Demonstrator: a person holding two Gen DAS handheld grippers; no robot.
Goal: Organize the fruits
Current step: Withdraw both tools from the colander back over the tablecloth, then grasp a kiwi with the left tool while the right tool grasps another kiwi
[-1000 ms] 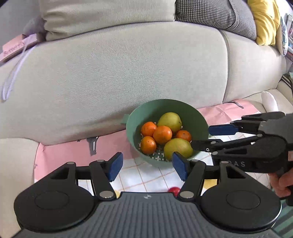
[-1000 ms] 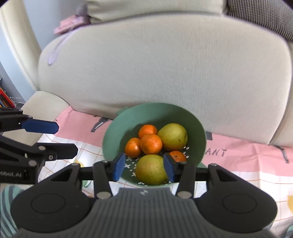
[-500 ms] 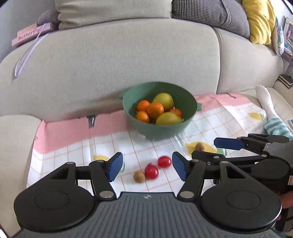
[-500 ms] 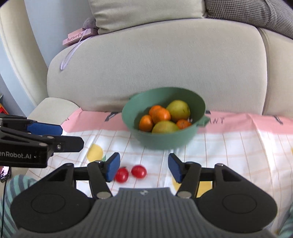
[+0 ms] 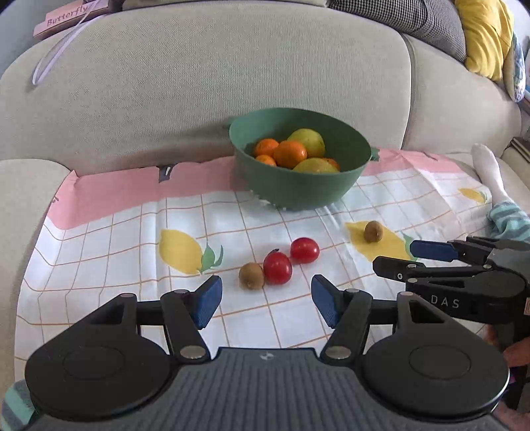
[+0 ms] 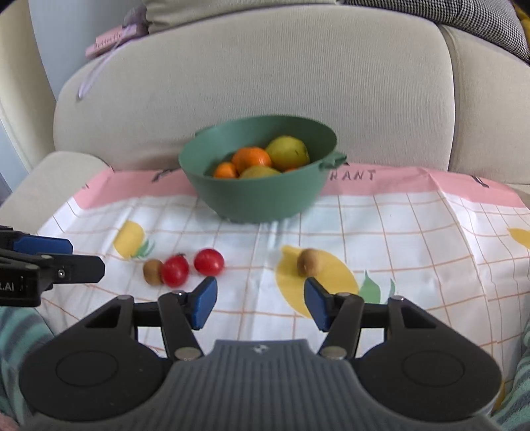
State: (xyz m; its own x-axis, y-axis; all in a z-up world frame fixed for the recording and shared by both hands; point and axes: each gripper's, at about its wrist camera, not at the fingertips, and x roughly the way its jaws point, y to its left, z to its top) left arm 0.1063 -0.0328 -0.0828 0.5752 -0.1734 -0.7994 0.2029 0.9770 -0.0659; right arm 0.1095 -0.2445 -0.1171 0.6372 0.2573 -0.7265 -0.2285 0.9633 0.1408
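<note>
A green bowl (image 5: 347, 175) (image 6: 258, 195) with several oranges and two yellow-green pears stands at the back of a checked cloth on the sofa seat. On the cloth lie two red tomatoes (image 5: 277, 268) (image 5: 304, 250), a kiwi (image 5: 251, 275) beside them and a second kiwi (image 5: 373, 231) (image 6: 308, 262) to the right. My left gripper (image 5: 266, 300) is open and empty, just short of the tomatoes. My right gripper (image 6: 260, 301) is open and empty, just short of the second kiwi; it also shows in the left wrist view (image 5: 410, 257).
The sofa backrest (image 5: 215, 76) rises right behind the bowl. A pink book (image 5: 69, 18) lies on top of it at the left. Cushions (image 5: 483, 33) sit at the upper right. A person's socked foot (image 5: 490, 172) rests at the cloth's right edge.
Both grippers have pulled back from the bowl toward the near side. The tomatoes and kiwis on the cloth have come into view. Both grippers stay open and empty.
</note>
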